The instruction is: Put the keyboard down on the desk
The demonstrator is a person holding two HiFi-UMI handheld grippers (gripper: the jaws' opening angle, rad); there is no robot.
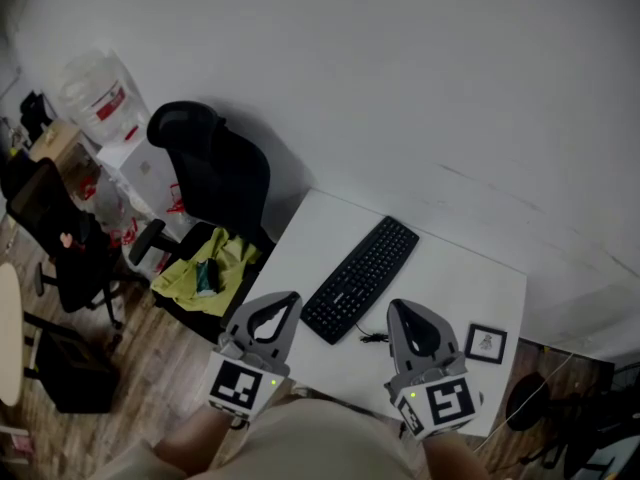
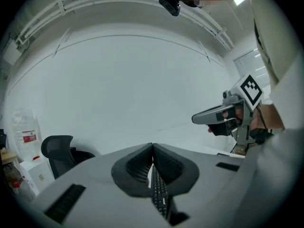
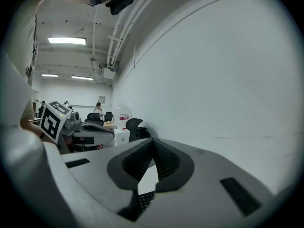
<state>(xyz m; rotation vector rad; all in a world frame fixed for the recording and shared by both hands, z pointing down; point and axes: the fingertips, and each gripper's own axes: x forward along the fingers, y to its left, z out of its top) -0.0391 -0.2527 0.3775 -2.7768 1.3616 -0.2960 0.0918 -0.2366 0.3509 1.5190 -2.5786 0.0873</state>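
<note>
Both my claws are closed with nothing in them. In the left gripper view, the left gripper's (image 2: 152, 146) ribbed pads meet along a thin line, and the right gripper view shows the same on the right gripper (image 3: 152, 141).

The keyboard (image 1: 361, 279) lies flat and slantwise on the white desk (image 1: 470, 268) at the centre of the head view, just beyond both claw tips and touched by neither. Only that view shows it whole. Past my left pads I get a narrow strip of keys (image 2: 159, 194), and low in the right gripper view a dark corner (barely a few keys).

The head view alone also shows a small framed picture (image 1: 486, 343) at the lower right, and a black chair (image 1: 215, 168) at the upper left. The right gripper view alone shows ceiling lights (image 3: 66, 41) along the upper left.
</note>
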